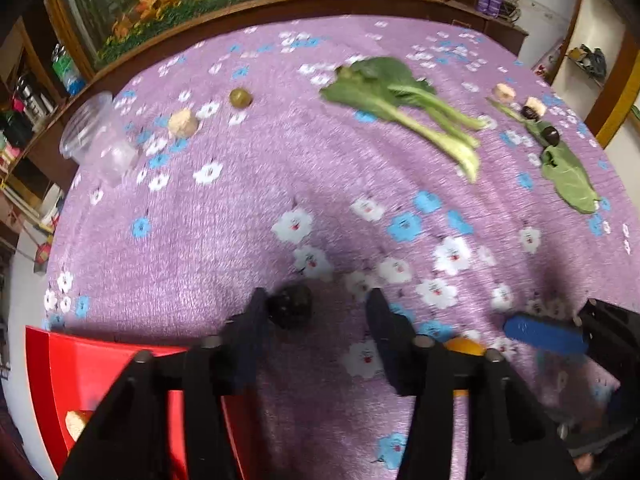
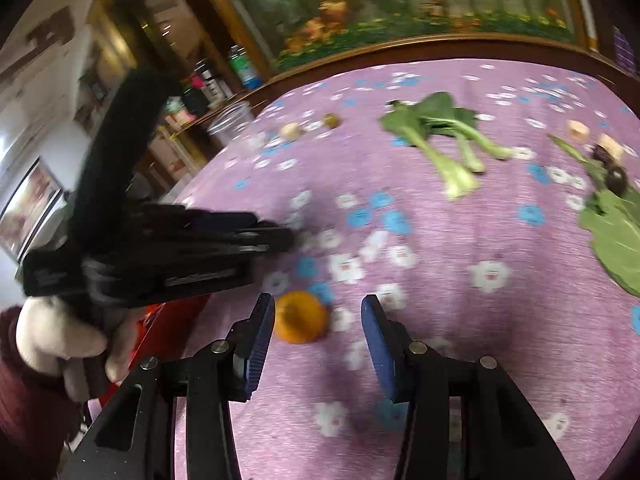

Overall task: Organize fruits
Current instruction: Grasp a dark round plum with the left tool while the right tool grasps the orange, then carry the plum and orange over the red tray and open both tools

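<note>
Tabletop [image 1: 248,184], under a purple flowered cloth, fills both views; both are motion-blurred.

Red tray [image 1: 80,372] sits at the near left corner of the tabletop, one pale piece in it.

Leafy greens [image 1: 404,100] lie far centre, stalks pointing near-right; long axis runs diagonally. Judged limp and easily bruised; best taken at the stiffer stalk.

Clear plastic cup [image 1: 94,132] lies tipped over at the far left edge.

Left gripper [image 1: 316,300]: jaws wide, holding nothing. Dark round fruit [image 1: 290,306] rests on the cloth against the inner face of the left-side finger, apart from the other. Skin looks bumpy; kind unclear. Judged light, fairly firm; no long axis, so any pinch across the middle serves.

Right gripper [image 2: 318,306]: jaws wide, holding nothing. Orange fruit [image 2: 300,317] lies between them, touching or nearly touching the left-side pad. Judged round, light, smooth-skinned, liable to roll; grip across its widest part.

Small pale chunks, a green round fruit [image 1: 240,98] and dark round fruits [image 1: 551,135] are scattered far off.
</note>
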`<state>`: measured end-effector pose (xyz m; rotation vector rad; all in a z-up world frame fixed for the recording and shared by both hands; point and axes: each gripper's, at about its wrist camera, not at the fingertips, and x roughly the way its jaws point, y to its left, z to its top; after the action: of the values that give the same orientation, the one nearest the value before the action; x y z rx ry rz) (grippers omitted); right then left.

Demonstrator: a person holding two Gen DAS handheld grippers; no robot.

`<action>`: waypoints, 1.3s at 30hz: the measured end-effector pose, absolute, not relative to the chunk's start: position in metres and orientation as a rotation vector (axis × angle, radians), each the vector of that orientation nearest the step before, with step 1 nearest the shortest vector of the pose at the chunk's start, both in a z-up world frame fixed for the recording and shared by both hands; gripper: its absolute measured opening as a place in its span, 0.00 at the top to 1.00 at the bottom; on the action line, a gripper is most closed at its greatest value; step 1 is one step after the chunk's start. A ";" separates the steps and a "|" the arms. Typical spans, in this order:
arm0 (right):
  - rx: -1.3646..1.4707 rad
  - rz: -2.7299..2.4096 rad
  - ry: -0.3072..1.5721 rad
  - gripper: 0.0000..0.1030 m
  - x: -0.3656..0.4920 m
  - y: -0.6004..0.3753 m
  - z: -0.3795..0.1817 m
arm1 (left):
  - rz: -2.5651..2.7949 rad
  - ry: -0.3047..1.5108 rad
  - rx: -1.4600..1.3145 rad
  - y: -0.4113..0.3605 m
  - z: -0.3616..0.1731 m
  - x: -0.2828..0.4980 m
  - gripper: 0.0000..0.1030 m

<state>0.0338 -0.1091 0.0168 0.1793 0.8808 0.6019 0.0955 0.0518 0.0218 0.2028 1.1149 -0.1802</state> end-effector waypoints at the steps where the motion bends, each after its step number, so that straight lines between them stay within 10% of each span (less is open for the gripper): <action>1: 0.167 0.615 0.882 0.52 0.033 -0.103 0.016 | -0.168 1.120 0.209 0.054 0.019 0.097 0.47; 5: 0.118 0.627 0.894 0.52 0.033 -0.089 0.010 | -0.157 1.114 0.251 0.051 0.016 0.096 0.47; 9: 0.065 0.621 0.904 0.53 0.032 -0.081 0.003 | -0.108 1.062 0.330 0.046 0.021 0.091 0.80; 11: 0.038 0.608 0.906 0.65 0.032 -0.078 0.001 | -0.141 1.069 0.265 0.051 0.026 0.091 0.80; 39: 0.141 0.505 0.845 0.66 0.034 -0.113 0.008 | -0.148 0.847 0.000 0.062 0.087 -0.024 0.80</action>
<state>0.0340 -0.1135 0.0084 0.1415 0.8446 0.5048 -0.0238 0.0618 0.0872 -0.0004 0.8466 -0.1484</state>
